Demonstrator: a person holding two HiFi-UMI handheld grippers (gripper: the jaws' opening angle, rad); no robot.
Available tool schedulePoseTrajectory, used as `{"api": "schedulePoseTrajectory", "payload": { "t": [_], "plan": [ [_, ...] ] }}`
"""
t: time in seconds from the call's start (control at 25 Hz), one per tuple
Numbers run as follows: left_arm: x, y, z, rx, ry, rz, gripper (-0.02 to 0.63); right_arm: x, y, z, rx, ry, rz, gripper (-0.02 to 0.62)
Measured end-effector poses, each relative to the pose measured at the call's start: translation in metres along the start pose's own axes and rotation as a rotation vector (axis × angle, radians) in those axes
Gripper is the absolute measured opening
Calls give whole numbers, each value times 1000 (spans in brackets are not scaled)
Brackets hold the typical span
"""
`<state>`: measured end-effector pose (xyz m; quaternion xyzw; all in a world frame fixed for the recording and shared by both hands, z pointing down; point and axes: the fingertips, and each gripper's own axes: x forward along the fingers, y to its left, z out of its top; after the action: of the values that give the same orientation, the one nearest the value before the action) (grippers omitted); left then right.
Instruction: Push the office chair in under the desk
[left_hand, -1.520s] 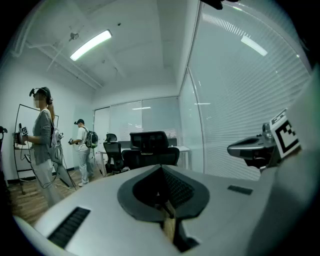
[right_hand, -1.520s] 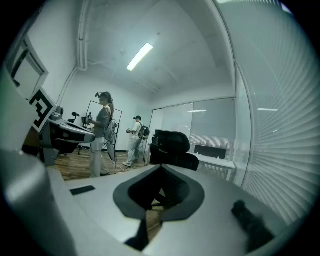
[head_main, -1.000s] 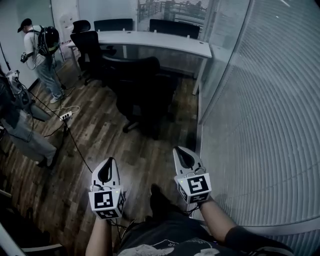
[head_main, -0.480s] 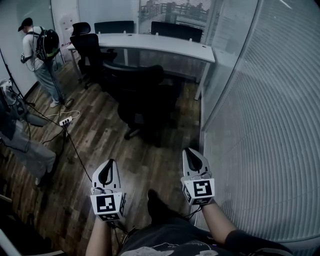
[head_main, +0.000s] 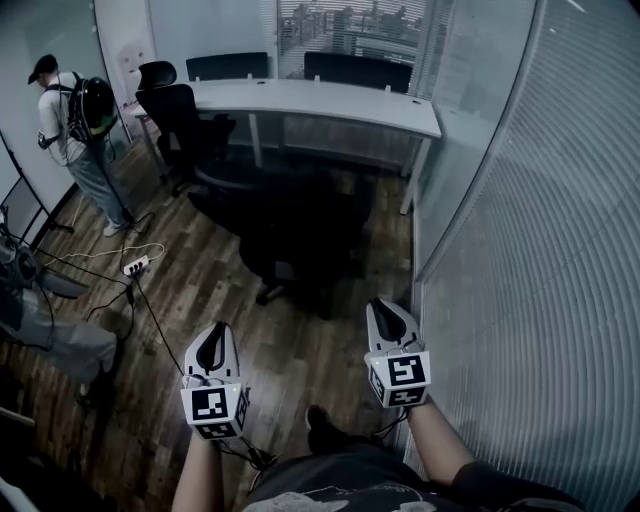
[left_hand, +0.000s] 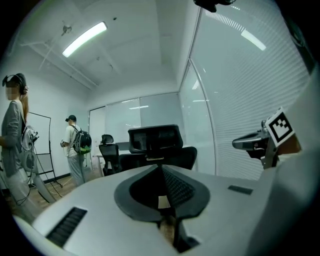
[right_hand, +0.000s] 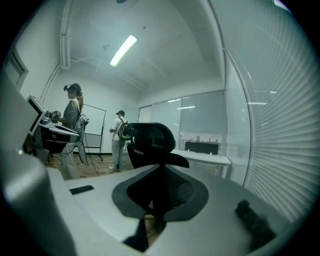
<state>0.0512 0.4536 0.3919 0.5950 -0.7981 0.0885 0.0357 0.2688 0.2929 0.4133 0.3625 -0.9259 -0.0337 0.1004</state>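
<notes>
A black office chair (head_main: 285, 225) stands on the wood floor, pulled out from the long white desk (head_main: 330, 100), its back toward me. In the left gripper view the chair (left_hand: 157, 145) rises straight ahead of the jaws; in the right gripper view the chair (right_hand: 152, 142) does too. My left gripper (head_main: 214, 338) is held low at the left, shut and empty, well short of the chair. Held at the right near the glass wall, my right gripper (head_main: 386, 316) is shut with nothing in it.
A second black chair (head_main: 180, 120) sits at the desk's left end. A person with a backpack (head_main: 80, 125) stands at the far left. A power strip and cables (head_main: 135, 265) lie on the floor. A glass partition with blinds (head_main: 520, 260) runs along the right.
The view has drawn back and swung slightly; the chair and desk now sit a bit lower and further right in the head view. Both grippers stay shut, the right one slightly further right.
</notes>
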Motion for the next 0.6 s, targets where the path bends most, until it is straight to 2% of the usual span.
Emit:
{"api": "schedulePoseTrajectory", "payload": {
  "t": [0.28,0.48,0.6],
  "plan": [
    [67,-1,3,38,27,-13,17,60,-19,-8,-38,74,41,26],
    [104,10,0,77,35,16,17,101,-15,-5,-112,93,99,28],
    [117,15,-1,70,40,21,18,118,-12,-6,-177,111,119,44]
  ]
}}
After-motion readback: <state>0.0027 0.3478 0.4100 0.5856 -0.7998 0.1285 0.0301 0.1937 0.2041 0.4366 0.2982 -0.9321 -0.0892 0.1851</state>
